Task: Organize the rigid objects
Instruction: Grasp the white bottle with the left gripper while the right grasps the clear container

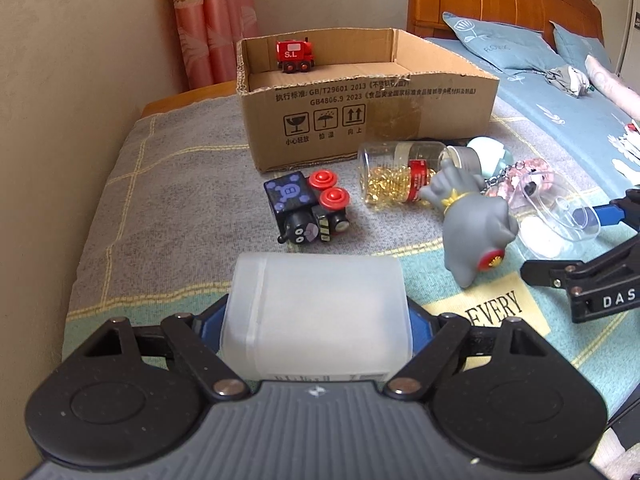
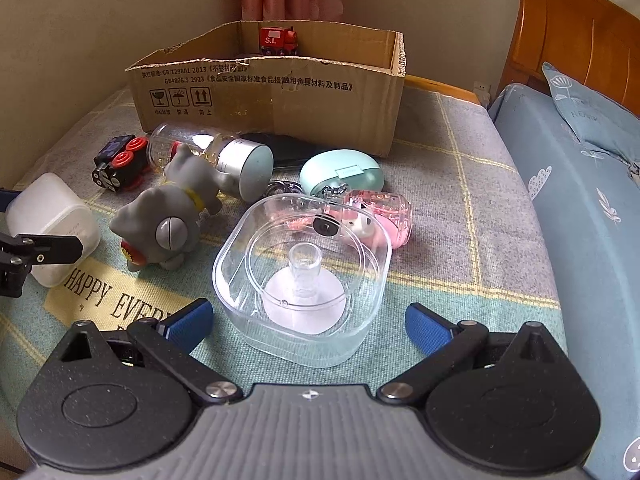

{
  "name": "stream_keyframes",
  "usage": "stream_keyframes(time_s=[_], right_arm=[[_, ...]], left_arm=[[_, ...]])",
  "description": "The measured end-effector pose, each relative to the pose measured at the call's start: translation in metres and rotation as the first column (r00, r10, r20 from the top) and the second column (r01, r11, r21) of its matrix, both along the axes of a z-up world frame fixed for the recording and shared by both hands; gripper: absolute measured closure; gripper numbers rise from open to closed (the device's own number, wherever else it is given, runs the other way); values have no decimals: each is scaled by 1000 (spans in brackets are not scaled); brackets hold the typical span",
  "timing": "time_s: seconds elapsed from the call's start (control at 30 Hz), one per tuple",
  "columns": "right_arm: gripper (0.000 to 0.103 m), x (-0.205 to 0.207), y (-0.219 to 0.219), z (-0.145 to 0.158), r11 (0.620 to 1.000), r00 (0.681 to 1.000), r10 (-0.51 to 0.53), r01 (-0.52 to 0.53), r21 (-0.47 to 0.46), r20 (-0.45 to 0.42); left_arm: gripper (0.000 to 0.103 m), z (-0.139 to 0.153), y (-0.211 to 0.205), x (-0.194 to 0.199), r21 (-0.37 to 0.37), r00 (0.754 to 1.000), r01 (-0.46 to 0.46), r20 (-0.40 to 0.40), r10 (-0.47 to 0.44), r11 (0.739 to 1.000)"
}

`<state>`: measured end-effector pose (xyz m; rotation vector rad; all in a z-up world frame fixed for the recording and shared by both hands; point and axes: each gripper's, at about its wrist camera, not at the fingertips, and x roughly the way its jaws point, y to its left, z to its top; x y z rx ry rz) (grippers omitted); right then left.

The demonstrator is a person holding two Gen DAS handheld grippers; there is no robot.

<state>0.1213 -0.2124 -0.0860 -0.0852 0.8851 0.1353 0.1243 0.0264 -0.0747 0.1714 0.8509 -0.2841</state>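
We are clamping the frosted white container (image 1: 316,316) in the left tool (image 1: 316,344) low over the bed, short of the cardboard box (image 1: 368,116), while the right tool (image 2: 308,320), jaws wide and empty, is straddling the clear dish (image 2: 304,276), whose slick walls we judge liable to slip out.

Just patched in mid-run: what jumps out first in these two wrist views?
The left gripper is shut on a frosted white container, held low over the blanket. The right gripper stands open right behind a clear plastic container lying on the blanket. Beyond them sits an open cardboard box with a single red toy train in its far corner, and loose toys and a capsule bottle cluttered before it.
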Motion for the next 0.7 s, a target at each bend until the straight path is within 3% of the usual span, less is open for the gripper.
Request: stream_keyframes(time_s=[0.4,0.63,0.7], right_arm=[[0,-2,-20,4,993,992,-114,114,-4,-53],[0,6,-10,15,996,996,-80,81,28,-27],[5,10,-6,14,998,997,-65,65,8,-35]], left_arm=[[17,0,0,-2,9,1000,24,15,-24,1000],[16,3,-1,2,4,1000,19,13,-19,1000],[16,4,-1,3,7,1000,14,11,-14,1000]])
